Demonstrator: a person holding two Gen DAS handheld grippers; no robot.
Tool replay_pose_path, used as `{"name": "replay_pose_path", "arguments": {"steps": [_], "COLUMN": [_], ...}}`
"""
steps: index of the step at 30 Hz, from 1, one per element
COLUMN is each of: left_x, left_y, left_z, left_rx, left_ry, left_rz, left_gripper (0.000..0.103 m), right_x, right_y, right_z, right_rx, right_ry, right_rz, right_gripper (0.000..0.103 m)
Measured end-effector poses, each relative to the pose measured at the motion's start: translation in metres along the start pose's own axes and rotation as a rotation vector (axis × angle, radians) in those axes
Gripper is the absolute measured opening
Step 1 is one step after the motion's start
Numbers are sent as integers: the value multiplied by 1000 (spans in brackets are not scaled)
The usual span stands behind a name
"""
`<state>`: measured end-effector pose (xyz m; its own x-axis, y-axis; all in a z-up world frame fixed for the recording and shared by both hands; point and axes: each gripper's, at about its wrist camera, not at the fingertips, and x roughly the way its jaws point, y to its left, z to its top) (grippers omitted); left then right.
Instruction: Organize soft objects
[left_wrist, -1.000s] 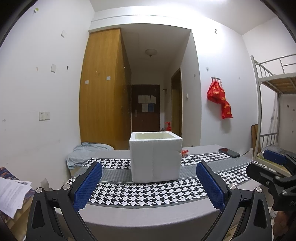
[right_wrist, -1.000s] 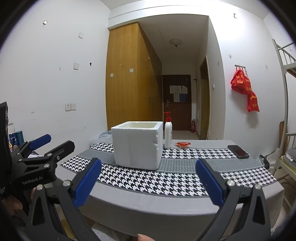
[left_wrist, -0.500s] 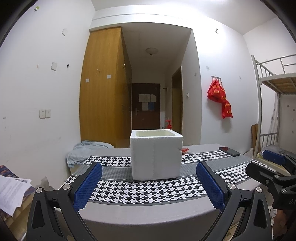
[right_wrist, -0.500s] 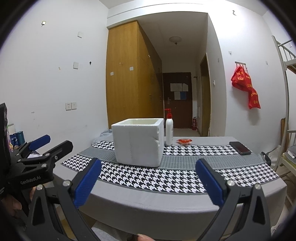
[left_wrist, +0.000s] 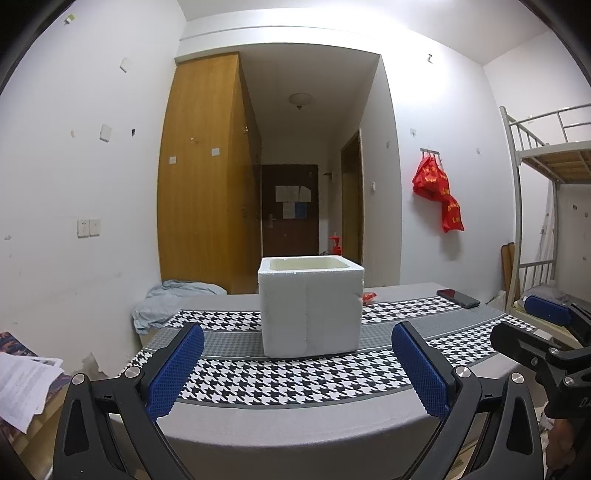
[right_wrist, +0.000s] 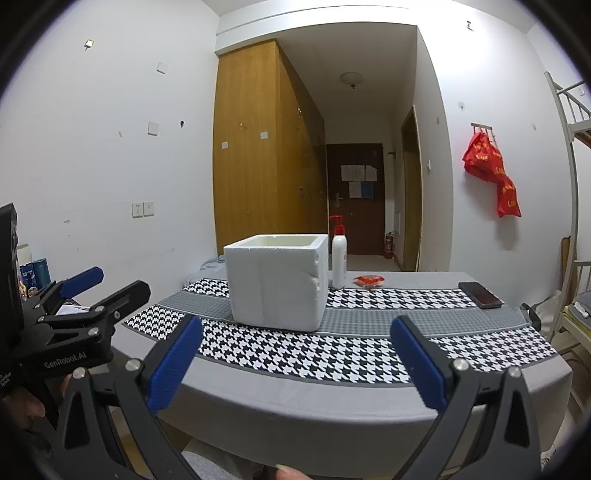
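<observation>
A white foam box stands open-topped on the table's houndstooth runner; it also shows in the right wrist view. A small red soft packet lies behind it, near a white pump bottle. My left gripper is open and empty, held in front of the table's near edge. My right gripper is open and empty too, level with the left one. Each gripper shows at the side of the other's view.
A black phone lies at the table's far right. A light blue cloth is bunched at the table's far left end. Papers lie left of the table. A bunk bed frame stands to the right.
Both views have sunk and tilted slightly, so the box sits a little higher in frame and less of its inside shows. Both grippers stay open.
</observation>
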<state>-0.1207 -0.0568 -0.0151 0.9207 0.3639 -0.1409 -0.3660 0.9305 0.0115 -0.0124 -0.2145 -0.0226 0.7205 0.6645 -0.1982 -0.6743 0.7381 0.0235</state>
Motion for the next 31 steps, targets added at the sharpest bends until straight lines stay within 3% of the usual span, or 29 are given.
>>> {"name": "replay_pose_path", "arguments": {"steps": [31], "left_x": [2], "left_y": [2], "left_z": [-1], "left_rx": [-2], "left_ry": [10], "left_rz": [-7], "left_gripper": [102], "right_x": [1], "right_y": [0], "right_z": [-2], "right_rx": [-1], "right_ry": [8], "right_rz": [6], "right_gripper": [103]}}
